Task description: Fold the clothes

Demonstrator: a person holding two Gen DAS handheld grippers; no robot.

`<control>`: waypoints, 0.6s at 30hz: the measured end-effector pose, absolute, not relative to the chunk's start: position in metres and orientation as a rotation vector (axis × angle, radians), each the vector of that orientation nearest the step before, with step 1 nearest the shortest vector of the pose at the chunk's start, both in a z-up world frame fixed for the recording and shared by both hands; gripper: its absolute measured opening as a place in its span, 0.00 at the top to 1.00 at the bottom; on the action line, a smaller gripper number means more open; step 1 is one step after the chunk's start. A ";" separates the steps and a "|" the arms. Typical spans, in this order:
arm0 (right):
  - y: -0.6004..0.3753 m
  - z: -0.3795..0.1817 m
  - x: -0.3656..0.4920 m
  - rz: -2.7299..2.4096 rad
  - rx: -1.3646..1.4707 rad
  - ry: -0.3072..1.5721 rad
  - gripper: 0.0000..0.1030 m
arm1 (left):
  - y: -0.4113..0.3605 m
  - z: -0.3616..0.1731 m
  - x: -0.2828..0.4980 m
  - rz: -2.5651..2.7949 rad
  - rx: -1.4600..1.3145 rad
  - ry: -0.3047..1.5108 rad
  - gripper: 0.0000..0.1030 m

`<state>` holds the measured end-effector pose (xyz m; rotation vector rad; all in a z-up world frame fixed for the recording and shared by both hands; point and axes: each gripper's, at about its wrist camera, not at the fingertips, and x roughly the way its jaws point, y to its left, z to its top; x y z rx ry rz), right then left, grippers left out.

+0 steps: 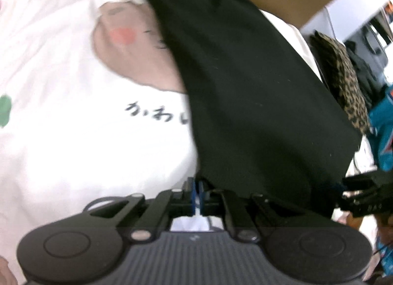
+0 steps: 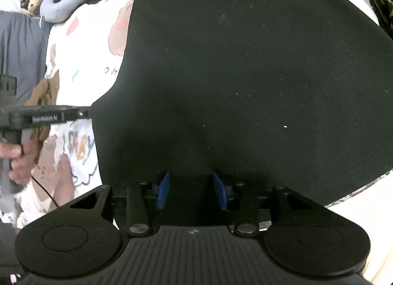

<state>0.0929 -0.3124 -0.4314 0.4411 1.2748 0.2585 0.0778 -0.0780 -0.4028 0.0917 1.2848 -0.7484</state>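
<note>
Left tool [image 1: 197,196] closed, right tool [image 2: 191,190] open over black garment [image 1: 245,88], long axis running away over white shirt [image 1: 73,137].

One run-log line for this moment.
left gripper: shut at black garment edge | right gripper: open over it | beneath: white printed T-shirt
</note>
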 end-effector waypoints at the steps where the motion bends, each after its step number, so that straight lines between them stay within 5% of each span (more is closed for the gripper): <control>1: -0.312 -0.432 0.092 0.257 0.426 1.276 0.61 | -0.076 -0.402 0.078 -0.734 0.104 1.279 0.98; 18: -0.308 -0.434 0.088 0.244 0.440 1.282 0.65 | -0.119 -0.381 0.077 -0.841 0.133 1.209 0.97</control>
